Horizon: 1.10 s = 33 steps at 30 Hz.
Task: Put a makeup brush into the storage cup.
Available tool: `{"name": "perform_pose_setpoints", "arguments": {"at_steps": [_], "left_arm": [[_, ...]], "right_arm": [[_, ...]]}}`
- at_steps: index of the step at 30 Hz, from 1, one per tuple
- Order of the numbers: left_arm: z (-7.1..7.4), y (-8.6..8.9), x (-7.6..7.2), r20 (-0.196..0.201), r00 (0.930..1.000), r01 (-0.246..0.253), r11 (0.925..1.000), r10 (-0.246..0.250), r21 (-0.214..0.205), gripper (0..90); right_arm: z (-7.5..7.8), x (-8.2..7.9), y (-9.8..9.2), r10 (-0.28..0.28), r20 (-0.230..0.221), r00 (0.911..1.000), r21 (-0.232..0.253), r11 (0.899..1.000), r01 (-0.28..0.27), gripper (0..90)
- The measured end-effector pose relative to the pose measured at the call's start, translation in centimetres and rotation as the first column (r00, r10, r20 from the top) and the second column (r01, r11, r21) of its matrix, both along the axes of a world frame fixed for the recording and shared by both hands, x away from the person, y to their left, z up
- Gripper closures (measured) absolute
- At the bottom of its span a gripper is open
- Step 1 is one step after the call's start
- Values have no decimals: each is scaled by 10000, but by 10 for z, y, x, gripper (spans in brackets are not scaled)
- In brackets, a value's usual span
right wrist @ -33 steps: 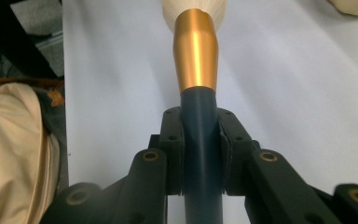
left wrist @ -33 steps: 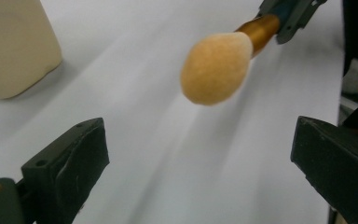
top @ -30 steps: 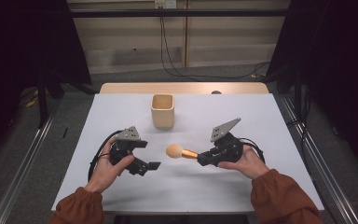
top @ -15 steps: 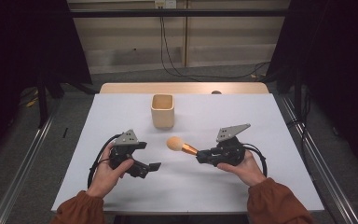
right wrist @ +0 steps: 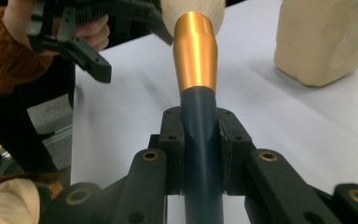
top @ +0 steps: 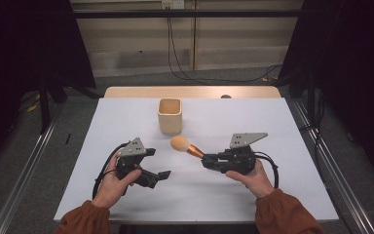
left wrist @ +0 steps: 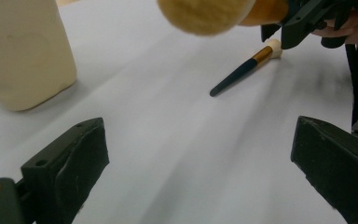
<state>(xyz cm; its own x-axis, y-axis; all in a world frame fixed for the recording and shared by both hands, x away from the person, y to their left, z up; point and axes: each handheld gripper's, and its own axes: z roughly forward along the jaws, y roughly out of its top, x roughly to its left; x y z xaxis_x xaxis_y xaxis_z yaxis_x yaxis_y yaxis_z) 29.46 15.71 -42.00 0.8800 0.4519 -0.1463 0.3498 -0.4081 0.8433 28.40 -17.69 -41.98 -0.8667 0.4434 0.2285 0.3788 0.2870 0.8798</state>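
So, high view first: the right gripper (top: 205, 161) was clamped on a big makeup brush (top: 187, 146), jaws tight on the dark handle, w/ the fluffy tan head pointing up-left and hovering above the white table (top: 282, 146). Brush head sat just in front of the beige cup (top: 170, 115), close but not touching afaict. The left gripper (top: 161, 176) rested low over the table near the person's side, jaws spread wide w/ nothing between them. Both hands in orange sleeves came in from the bottom edge.

Left gripper view: its two black jaws stood far apart at the bottom corners, bare table between them, so def open and holding nothing. The cup (left wrist: 23, 51) was up at the top left. The big brush head (left wrist: 205, 16) hung at the top edge, held by the right gripper (left wrist: 279, 35). Past that, a small thin brush (left wrist: 244, 70) w/ a dark handle and pale tip lay flat on the table, well apart from the cup.

Right gripper view: jaws pinched snug on both sides of the dark blue handle (right wrist: 200, 140), copper ferrule above, bristles at the top edge. Cup (right wrist: 324, 39) off to the upper right, left gripper (right wrist: 121, 28) upper left.
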Motion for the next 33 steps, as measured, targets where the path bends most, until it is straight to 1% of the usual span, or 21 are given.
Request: {"name": "perform_pose_setpoints", "arguments": {"at_steps": [2,4,5,8,13,17,20,22,24,26,28,29,31,32,33], "left_arm": [[0,-1,0,53,10000,15,10000,-15,34,39],[-1,-1,0,55,10000,8,10000,-8,6,39],[-1,-1,0,98,9999,31,10000,-31,71,38],[-1,-3,-1,47,10000,52,10000,-52,-27,39],[0,-4,-3,167,9999,43,10000,-42,-83,38],[0,-6,-4,206,9998,42,9998,-37,-214,39],[1,-7,-5,281,9996,-32,9988,46,-486,38],[1,-8,-5,289,9996,-40,9971,62,-758,38],[1,-9,-5,334,9992,-170,9945,205,-1031,39],[0,-11,-5,371,9989,-247,9906,300,-1347,44],[0,-13,-4,375,9989,-228,9876,289,-1554,49],[0,-14,-4,377,9989,-210,9844,280,-1746,49],[1,-16,-5,483,9985,-142,9816,238,-1902,50],[2,-19,-5,593,9981,-40,9822,154,-1879,49],[2,-20,-6,624,9980,9,9820,111,-1891,49]], "right_arm": [[0,-1,0,-124,115,9999,201,9997,122,756],[-1,-1,-1,-112,245,9996,363,9993,103,756],[0,-2,-1,-144,294,9995,444,9989,130,756],[0,-3,-1,-190,518,9985,641,9978,157,756],[1,-4,-1,-236,823,9963,1132,9935,142,756],[1,-5,0,-220,1004,9947,1408,9900,76,756],[2,-5,0,-308,1239,9918,1729,9849,90,756],[2,-5,-1,-409,1272,9910,2001,9797,148,756],[2,-5,-2,-551,1357,9892,2064,9781,262,756],[2,-5,-2,-507,1333,9898,2090,9777,219,756],[2,-5,-1,-480,1389,9891,2148,9765,172,756],[2,-5,-1,-460,1412,9889,2165,9762,145,756],[2,-5,0,-368,1465,9885,2193,9756,38,756],[2,-5,1,-368,1508,9879,2197,9756,28,756],[2,-5,1,-316,1521,9879,2203,9754,-28,756]]}}
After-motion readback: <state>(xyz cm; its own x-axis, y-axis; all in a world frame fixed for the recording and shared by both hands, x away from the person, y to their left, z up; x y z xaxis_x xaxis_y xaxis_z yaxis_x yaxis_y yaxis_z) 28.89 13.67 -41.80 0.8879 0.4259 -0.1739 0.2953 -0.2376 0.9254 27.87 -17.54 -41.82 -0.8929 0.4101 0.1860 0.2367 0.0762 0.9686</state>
